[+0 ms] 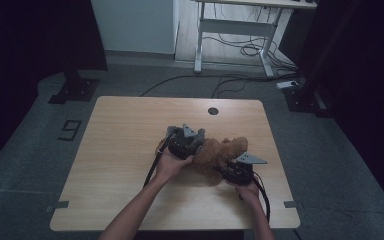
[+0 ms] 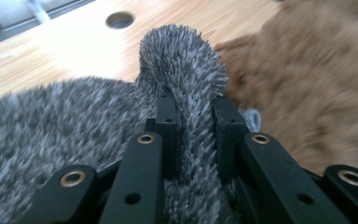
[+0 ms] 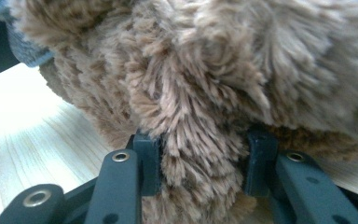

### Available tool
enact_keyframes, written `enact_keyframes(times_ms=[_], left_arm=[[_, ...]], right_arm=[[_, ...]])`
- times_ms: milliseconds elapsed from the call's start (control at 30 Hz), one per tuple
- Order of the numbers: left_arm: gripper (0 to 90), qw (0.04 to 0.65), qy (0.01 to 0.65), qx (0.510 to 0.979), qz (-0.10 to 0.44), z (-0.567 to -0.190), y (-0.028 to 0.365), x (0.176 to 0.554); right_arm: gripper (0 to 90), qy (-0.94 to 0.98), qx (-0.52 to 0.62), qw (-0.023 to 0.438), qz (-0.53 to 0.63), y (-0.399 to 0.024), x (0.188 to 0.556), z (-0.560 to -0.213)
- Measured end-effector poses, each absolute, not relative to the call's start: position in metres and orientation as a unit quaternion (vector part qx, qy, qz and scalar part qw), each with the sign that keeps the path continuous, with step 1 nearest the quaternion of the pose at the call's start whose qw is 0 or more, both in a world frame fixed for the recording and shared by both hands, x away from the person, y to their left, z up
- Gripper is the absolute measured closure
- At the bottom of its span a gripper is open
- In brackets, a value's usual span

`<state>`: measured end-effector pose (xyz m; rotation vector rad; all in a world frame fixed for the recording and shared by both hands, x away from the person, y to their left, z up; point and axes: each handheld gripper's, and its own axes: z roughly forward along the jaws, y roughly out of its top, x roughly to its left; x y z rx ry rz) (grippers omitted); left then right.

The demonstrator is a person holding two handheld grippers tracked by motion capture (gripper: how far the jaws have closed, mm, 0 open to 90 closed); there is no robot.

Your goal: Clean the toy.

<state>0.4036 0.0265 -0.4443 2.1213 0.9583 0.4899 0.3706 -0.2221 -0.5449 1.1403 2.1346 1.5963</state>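
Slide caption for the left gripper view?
Left gripper shut on grey fuzzy plush fabric, brown furry plush toy beside it.

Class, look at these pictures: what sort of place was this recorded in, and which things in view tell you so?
Probably a lab or office room set up for recording: a lone wooden table on grey carpet, a white desk frame with loose cables behind it, and dark stands at both sides.

Black two-jaw grippers, brass-ringed screw holes, grey triangular top plates, black trailing cables.
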Motion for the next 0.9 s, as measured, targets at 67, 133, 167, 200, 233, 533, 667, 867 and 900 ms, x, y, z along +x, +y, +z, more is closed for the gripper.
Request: enact_keyframes(times_ms=[67, 133, 167, 200, 233, 533, 667, 867, 900], left_arm=[[75.2, 0.363, 0.382, 0.826, 0.203, -0.449, 0.038, 0.406], [75.1, 0.374, 0.389, 0.820, 0.192, -0.450, 0.052, 0.406], [75.1, 0.378, 0.390, 0.817, 0.193, -0.449, 0.058, 0.404], [75.1, 0.380, 0.390, 0.815, 0.196, -0.447, 0.063, 0.402], [75.1, 0.381, 0.391, 0.813, 0.201, -0.445, 0.067, 0.401], [76.2, 0.352, 0.465, 0.786, 0.205, -0.461, 0.134, 0.403], [76.2, 0.367, 0.479, 0.776, 0.181, -0.467, 0.148, 0.402], [76.4, 0.424, 0.434, 0.773, 0.185, -0.430, 0.135, 0.389], [76.5, 0.431, 0.425, 0.774, 0.185, -0.425, 0.129, 0.388]], right_arm=[[57.9, 0.732, 0.388, 0.123, 0.546, -0.220, 0.371, -0.543], [57.9, 0.736, 0.383, 0.132, 0.543, -0.216, 0.371, -0.541], [57.9, 0.738, 0.382, 0.134, 0.539, -0.215, 0.370, -0.540], [57.9, 0.739, 0.382, 0.133, 0.538, -0.215, 0.370, -0.540], [57.9, 0.738, 0.382, 0.133, 0.540, -0.215, 0.370, -0.541], [58.0, 0.734, 0.386, 0.126, 0.544, -0.217, 0.371, -0.543], [58.1, 0.734, 0.388, 0.126, 0.544, -0.218, 0.371, -0.543], [58.6, 0.728, 0.398, 0.121, 0.545, -0.222, 0.373, -0.545], [58.7, 0.726, 0.399, 0.120, 0.546, -0.222, 0.373, -0.545]])
